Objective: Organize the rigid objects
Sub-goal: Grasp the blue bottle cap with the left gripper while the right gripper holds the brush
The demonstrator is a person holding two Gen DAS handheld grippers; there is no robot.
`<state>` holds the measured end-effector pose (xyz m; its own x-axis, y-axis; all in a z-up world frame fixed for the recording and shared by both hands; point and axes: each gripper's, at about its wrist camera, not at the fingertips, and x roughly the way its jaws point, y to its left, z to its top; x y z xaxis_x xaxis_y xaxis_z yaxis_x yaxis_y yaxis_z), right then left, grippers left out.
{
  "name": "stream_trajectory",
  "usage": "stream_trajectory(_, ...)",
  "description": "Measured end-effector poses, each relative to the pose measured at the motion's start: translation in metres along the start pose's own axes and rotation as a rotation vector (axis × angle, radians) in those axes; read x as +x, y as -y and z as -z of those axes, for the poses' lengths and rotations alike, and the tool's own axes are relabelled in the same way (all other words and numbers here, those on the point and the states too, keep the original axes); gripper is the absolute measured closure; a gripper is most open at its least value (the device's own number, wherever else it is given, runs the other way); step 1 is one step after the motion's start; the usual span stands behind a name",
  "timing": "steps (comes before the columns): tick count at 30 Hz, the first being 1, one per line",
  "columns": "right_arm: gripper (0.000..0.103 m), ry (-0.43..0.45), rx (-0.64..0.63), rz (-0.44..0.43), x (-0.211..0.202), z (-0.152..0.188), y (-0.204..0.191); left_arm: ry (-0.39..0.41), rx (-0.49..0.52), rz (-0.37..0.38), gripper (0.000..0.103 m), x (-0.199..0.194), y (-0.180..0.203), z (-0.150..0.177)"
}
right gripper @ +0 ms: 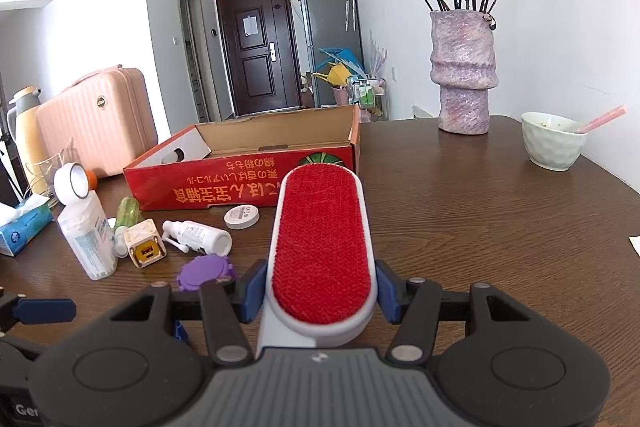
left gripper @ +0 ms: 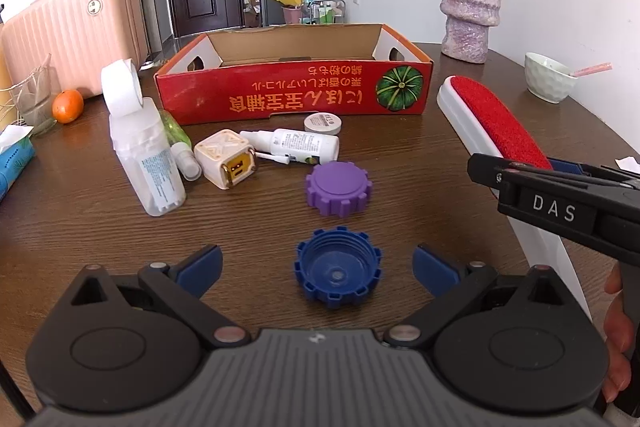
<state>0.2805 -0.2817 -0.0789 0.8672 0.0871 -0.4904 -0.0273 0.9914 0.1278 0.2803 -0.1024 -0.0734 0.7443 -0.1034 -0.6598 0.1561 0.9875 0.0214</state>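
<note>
My left gripper (left gripper: 318, 269) is open, its blue pads standing on either side of a blue ridged cap (left gripper: 337, 273) that lies upside down on the table, without touching it. A purple ridged cap (left gripper: 338, 189) lies just beyond. My right gripper (right gripper: 318, 293) is shut on a white lint brush (right gripper: 322, 247) with a red pad, held above the table; that lint brush (left gripper: 496, 123) also shows at the right of the left wrist view. Behind stands the open red cardboard box (left gripper: 292, 93), empty inside.
Left of the caps lie a white spray bottle (left gripper: 302, 145), a cream charger cube (left gripper: 228, 159), a clear flip-top bottle (left gripper: 144, 151), a green bottle (left gripper: 174, 127) and a small round tin (left gripper: 322, 123). A vase (right gripper: 464, 71), a bowl (right gripper: 552, 141), an orange (left gripper: 67, 105) and a pink suitcase (left gripper: 76, 31) stand further out.
</note>
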Motion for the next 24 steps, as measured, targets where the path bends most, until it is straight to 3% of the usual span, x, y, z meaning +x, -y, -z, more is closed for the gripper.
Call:
stream_trajectory(9, 0.048, 0.0, -0.003, -0.003, -0.002, 0.002, 0.003, -0.018, -0.003, -0.022, 0.0, 0.01, 0.006, 0.001)
stream_trajectory(14, 0.048, -0.002, -0.007, -0.002, -0.002, 0.003, 0.002, -0.046, -0.02, -0.037, 0.005, 0.022, 0.004, 0.002)
stream_trajectory(18, 0.048, -0.003, -0.014, -0.001, -0.001, 0.004, 0.0, -0.051, -0.019, -0.032, 0.018, 0.027, 0.003, 0.004)
stream_trajectory(21, 0.048, -0.005, -0.017, 0.0, 0.0, 0.004, 0.0, -0.07, -0.023, -0.002, 0.049, 0.031, 0.001, 0.005)
stream_trajectory(24, 0.048, -0.005, -0.019, 0.001, 0.001, 0.004, -0.001, -0.058, -0.031, 0.012, 0.049, 0.03, -0.001, 0.005)
